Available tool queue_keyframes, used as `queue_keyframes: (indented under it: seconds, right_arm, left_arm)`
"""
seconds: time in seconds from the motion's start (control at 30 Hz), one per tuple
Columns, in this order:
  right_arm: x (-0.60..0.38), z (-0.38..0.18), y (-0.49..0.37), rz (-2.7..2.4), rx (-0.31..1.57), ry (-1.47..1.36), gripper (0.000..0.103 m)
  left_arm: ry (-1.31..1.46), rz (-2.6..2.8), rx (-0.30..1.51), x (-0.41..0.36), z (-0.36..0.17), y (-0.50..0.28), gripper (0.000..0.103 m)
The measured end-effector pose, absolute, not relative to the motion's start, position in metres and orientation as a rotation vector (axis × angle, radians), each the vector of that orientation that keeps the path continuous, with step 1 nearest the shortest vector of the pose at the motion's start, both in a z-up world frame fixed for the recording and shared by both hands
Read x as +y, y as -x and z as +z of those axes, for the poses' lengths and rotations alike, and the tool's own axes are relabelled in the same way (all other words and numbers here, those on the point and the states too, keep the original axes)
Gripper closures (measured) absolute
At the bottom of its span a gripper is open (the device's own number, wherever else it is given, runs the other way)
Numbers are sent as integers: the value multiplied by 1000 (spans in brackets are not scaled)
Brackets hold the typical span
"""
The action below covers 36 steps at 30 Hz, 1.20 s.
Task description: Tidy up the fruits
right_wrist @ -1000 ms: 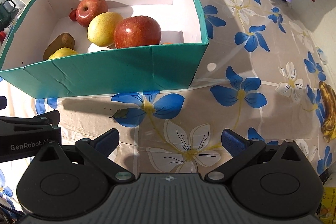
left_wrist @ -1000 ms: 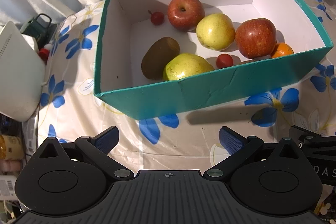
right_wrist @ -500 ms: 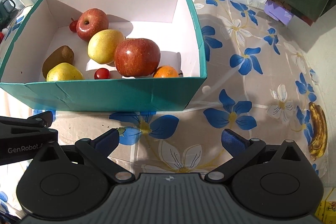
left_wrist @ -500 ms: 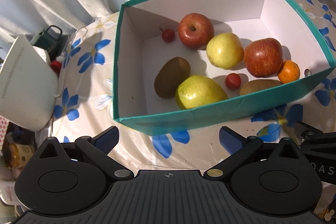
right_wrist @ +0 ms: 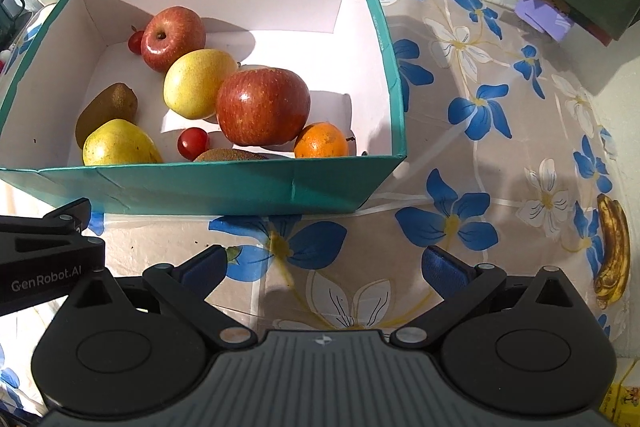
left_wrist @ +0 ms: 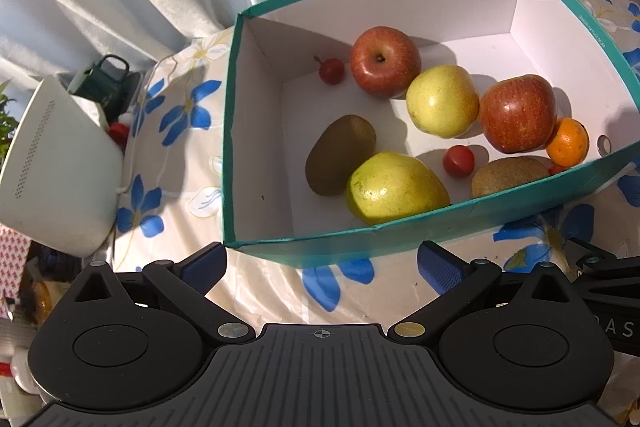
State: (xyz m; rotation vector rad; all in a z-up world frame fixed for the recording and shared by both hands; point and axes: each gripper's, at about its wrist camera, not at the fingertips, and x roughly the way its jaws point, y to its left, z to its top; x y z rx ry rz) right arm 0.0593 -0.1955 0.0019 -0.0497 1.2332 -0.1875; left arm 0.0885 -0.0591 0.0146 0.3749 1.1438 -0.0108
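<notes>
Blocking part of the contents, the near wall of the teal box cuts off the second kiwi and the lower edge of the near pear; a small red fruit beside the orange is barely visible. The box sits on the flower-patterned counter and holds two apples, pears, kiwis, cherry tomatoes and the orange. The left gripper and right gripper both hover short of the box, fingers spread wide, grasping nothing. A banana lies at the counter's right edge. Compared with a second ago, both views sit higher, exposing more of the box floor.
</notes>
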Motion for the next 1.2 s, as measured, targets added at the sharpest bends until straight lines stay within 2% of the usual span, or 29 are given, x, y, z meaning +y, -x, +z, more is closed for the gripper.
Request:
queue_keyframes:
  seconds: [0.4,1.2]
  right_arm:
    - [-197,-4,-71,-183,1255,68,0]
    - [-195,-4,-72,-180,1256,80,0]
  left_arm:
    - [-378,16,1199,-62,7,-95,0]
    - [-381,19,1199,-63,6,-95,0]
